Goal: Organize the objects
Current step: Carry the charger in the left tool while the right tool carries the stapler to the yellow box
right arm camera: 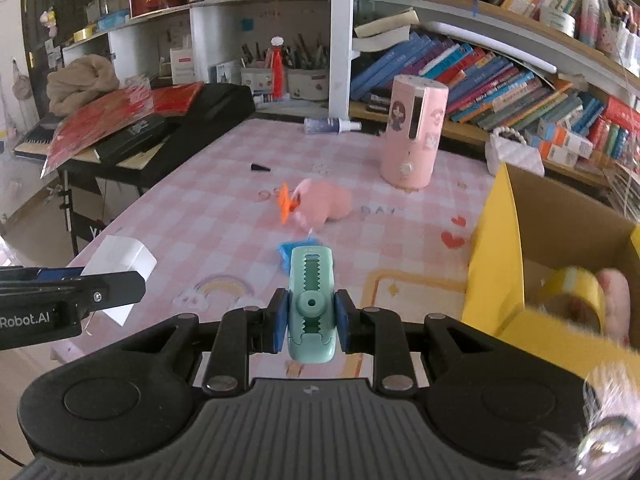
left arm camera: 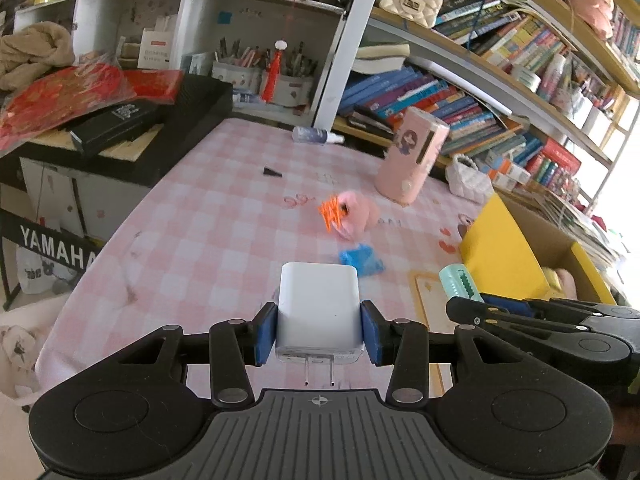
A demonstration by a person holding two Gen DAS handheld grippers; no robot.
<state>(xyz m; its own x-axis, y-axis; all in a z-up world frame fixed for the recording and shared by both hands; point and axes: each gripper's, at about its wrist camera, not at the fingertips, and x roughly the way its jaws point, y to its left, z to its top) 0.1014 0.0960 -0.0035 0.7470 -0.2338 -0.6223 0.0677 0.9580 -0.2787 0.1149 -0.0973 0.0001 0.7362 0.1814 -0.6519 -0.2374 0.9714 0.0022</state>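
The left gripper [left arm camera: 319, 334] is closed on a white plug adapter [left arm camera: 319, 312]; both blue pads press its sides, and its 2 prongs point back toward the camera. The right gripper [right arm camera: 311, 322] is closed on a mint-green slider tool [right arm camera: 311, 304], probably a correction-tape or cutter body, held lengthwise between the pads. Both loads are carried above the table [left arm camera: 192, 232], clear of its pink checked cloth.

The 2 grippers sit side by side, near each other. The yellow cardboard box [right arm camera: 496, 264] stands at the table's right edge, just beside the right gripper. Its flaps are open. Inside it lie a roll of yellow tape [right arm camera: 576, 296] and a pink soft item, partly hidden.

Status, judged from this layout:
1. Done: at least 2 items are already in the box.
2. In hand: 2 items are gripped and not yet deposited.
3. Left on the table: a pink plush toy [right arm camera: 324, 204] with an orange clip [right arm camera: 286, 202] touching it, a blue item [left arm camera: 362, 260] just in front of the toy, a small black cap [right arm camera: 260, 167], a spray bottle [right arm camera: 330, 125] lying on its side, and a pink upright cylinder appliance [right arm camera: 412, 136].

The task appears less than half complete. Whether the cylinder appliance belongs in the box cannot be determined.
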